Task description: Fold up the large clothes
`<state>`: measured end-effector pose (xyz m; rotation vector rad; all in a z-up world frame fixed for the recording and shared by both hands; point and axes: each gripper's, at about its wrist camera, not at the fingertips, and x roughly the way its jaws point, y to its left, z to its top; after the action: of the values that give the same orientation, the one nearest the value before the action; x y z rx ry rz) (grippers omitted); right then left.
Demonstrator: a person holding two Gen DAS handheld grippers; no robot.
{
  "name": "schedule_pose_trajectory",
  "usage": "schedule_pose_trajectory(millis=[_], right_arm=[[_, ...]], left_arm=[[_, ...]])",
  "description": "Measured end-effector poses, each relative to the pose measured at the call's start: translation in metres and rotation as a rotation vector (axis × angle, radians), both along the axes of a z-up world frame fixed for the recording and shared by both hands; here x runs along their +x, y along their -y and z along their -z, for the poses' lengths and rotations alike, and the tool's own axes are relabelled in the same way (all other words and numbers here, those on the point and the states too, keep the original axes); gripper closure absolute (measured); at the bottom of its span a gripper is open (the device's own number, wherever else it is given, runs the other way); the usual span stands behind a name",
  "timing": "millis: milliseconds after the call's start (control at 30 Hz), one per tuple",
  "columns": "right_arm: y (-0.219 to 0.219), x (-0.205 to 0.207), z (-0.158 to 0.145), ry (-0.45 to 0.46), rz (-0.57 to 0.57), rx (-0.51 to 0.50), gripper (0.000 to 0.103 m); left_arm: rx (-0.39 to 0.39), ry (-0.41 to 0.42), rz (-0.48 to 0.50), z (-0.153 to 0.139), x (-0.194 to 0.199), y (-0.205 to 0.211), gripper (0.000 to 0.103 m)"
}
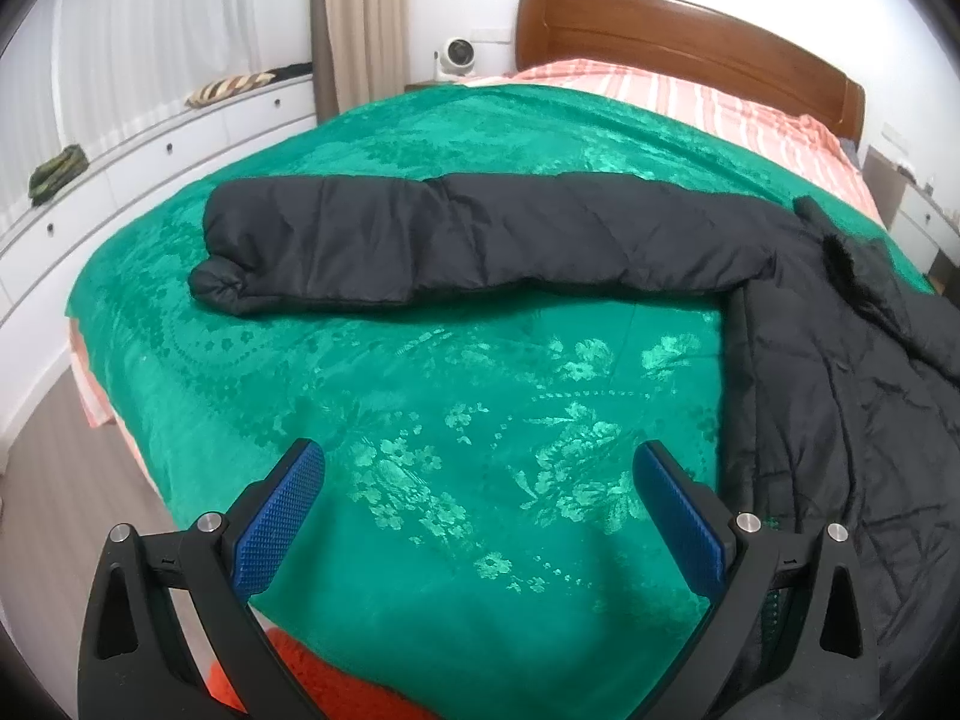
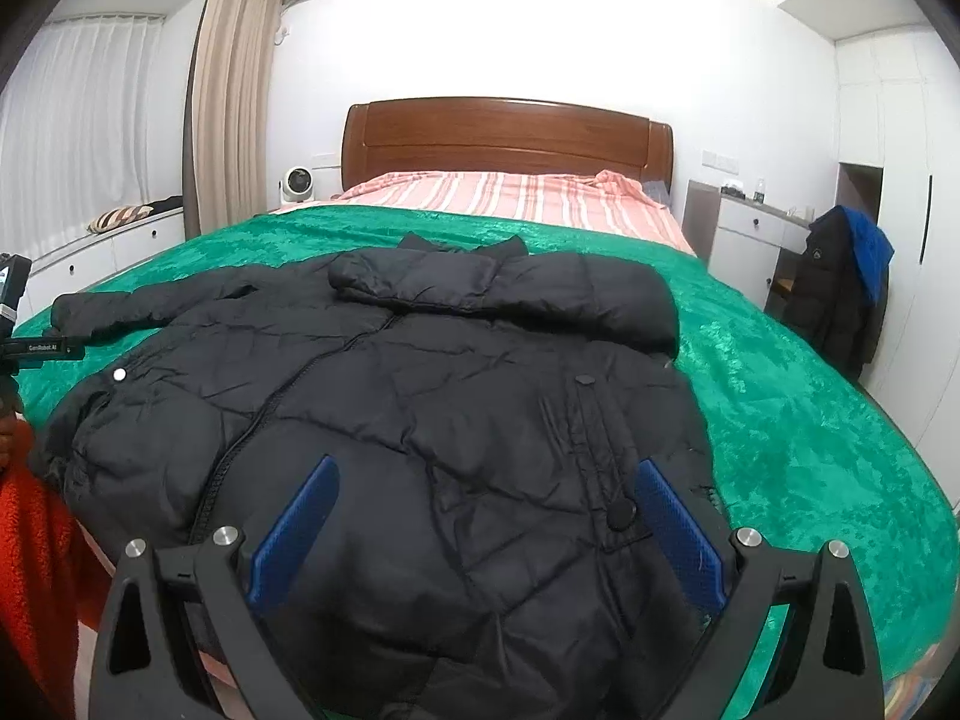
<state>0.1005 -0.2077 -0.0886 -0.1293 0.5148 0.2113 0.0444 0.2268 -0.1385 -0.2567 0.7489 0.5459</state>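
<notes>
The black puffer coat [image 2: 384,396] lies front-up on the green blanket [image 2: 798,420] of the bed, its long axis running from the hem at the foot of the bed up to the collar, which points toward the wooden headboard [image 2: 504,138]. One sleeve [image 2: 504,294] is folded across the chest; the other sleeve [image 1: 420,240] stretches straight out sideways, cuff toward the drawer units by the window. The right tool [image 2: 486,468] hangs over the hem, spread wide, gripping nothing. The left tool [image 1: 480,450] hovers over bare blanket beside the coat, equally wide and empty.
</notes>
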Motion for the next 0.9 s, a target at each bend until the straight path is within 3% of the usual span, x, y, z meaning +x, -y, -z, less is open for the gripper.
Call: schedule_pose_trajectory(millis=[900], right_arm=[[-0.004,-0.0088,0.0011,0.013,-0.006,-0.023,0.005]], left_arm=[[0.0,-0.01,-0.003,0.0025,0.0009,-0.0011,0.001]])
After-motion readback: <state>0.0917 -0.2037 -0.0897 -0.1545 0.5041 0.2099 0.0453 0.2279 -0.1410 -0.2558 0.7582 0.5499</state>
